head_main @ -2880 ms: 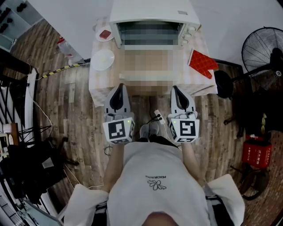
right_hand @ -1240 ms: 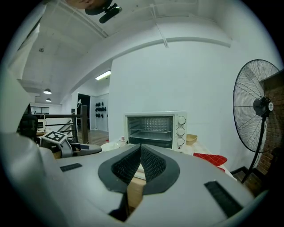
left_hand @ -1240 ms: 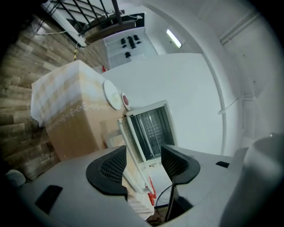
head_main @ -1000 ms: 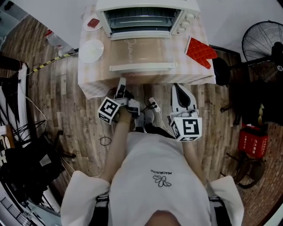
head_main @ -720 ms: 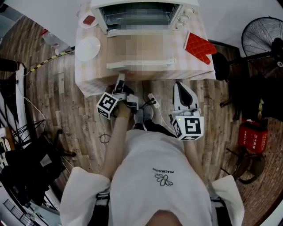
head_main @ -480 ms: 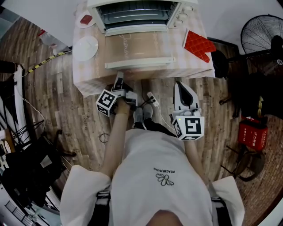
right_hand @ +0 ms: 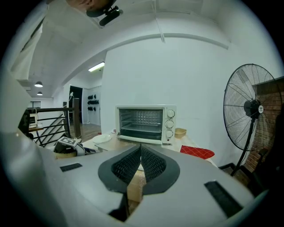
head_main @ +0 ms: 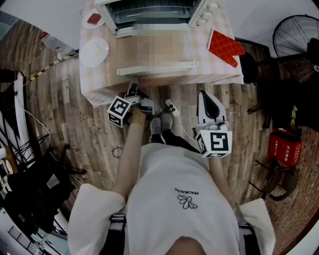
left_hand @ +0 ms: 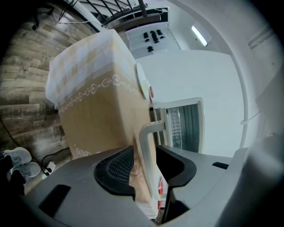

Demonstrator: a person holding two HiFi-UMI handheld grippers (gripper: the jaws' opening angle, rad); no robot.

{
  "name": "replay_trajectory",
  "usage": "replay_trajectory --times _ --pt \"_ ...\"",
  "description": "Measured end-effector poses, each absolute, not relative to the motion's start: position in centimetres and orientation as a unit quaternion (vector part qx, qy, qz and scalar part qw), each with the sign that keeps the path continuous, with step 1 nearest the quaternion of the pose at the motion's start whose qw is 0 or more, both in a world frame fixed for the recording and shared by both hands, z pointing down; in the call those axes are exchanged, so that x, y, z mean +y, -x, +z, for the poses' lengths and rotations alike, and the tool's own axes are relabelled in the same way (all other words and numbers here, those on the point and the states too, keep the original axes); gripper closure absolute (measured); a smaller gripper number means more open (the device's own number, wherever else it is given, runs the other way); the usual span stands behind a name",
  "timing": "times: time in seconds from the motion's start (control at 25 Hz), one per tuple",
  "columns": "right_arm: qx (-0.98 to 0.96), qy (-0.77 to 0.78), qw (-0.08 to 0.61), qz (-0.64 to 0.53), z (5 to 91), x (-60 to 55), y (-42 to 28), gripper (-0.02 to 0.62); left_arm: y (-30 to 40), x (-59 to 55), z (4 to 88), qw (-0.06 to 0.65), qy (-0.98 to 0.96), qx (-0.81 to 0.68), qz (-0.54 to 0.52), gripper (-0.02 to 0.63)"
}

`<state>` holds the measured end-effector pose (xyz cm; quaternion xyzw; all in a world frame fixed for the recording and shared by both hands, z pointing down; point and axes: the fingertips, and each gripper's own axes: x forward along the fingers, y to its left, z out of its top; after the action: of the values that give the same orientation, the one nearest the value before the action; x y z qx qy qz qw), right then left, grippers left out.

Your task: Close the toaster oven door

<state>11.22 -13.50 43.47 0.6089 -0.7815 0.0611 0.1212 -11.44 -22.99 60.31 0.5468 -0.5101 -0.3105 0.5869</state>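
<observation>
At the far edge of the tabletop [head_main: 99, 82] stands the toaster oven [head_main: 149, 10]. Its door [head_main: 154, 52] is let down flat toward the near side, so the white handle [head_main: 157, 68] runs along the near edge. The step in hand is the taking of this handle. The left tool [head_main: 132, 88], turned on its side, has come to the left end of the bar. In the left gripper view the handle [left_hand: 146, 142] stands between the jaws, which are closing on it, and a small gap shows on one side, so I judge that the grip is not yet firm. The right tool [head_main: 205, 95] hangs near the person, well apart from the tabletop, with its jaws together and nothing in them. The next move, I think, calls for a firm hold. Then the handle must rise in an arc and go far, until the door meets the oven front. Because the hold is at one end, the door may twist a little. A white plate [head_main: 94, 51] lies just left of the door, a small dish [head_main: 93, 19] lies farther, and a red mitt [head_main: 225, 42] lies to the right. None seems to lie in the door's path. On the floor are a power strip [head_main: 172, 106] near the feet and a fan [head_main: 296, 35] at far right.
</observation>
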Motion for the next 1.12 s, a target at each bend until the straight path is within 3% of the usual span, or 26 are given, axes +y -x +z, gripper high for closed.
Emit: replay_trajectory --times 1.12 --pt "-0.777 -0.613 0.124 0.066 43.7 -13.8 -11.3 0.586 12.3 -26.2 59.1 0.579 -0.543 -0.507 -0.337 0.486"
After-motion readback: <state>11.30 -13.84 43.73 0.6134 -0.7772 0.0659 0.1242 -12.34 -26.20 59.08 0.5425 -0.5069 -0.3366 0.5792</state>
